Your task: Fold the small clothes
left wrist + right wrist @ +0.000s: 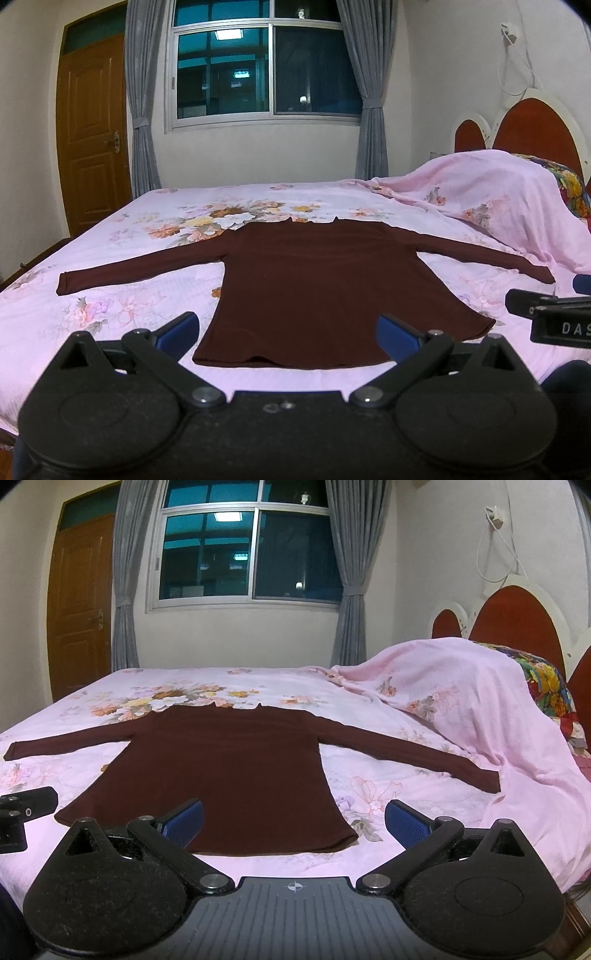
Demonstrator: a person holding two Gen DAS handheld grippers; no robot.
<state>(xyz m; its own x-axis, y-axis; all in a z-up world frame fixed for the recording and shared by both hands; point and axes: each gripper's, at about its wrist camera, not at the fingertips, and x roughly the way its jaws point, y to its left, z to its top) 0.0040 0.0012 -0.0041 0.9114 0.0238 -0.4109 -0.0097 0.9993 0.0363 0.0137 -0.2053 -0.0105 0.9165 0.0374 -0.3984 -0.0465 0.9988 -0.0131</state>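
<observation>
A dark red shirt is lying flat on the bed, sleeves running 9 to 3 o'clock, hem nearest. Both are hovering open and empty: left hand-held gripper facing it at 12 o'clock, right hand-held gripper seeing it toward 11 o'clock.

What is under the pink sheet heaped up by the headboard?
A colourful floral bundle pokes out from under the pink sheet on the headboard side. The rest is covered, so I cannot tell what it is.
</observation>
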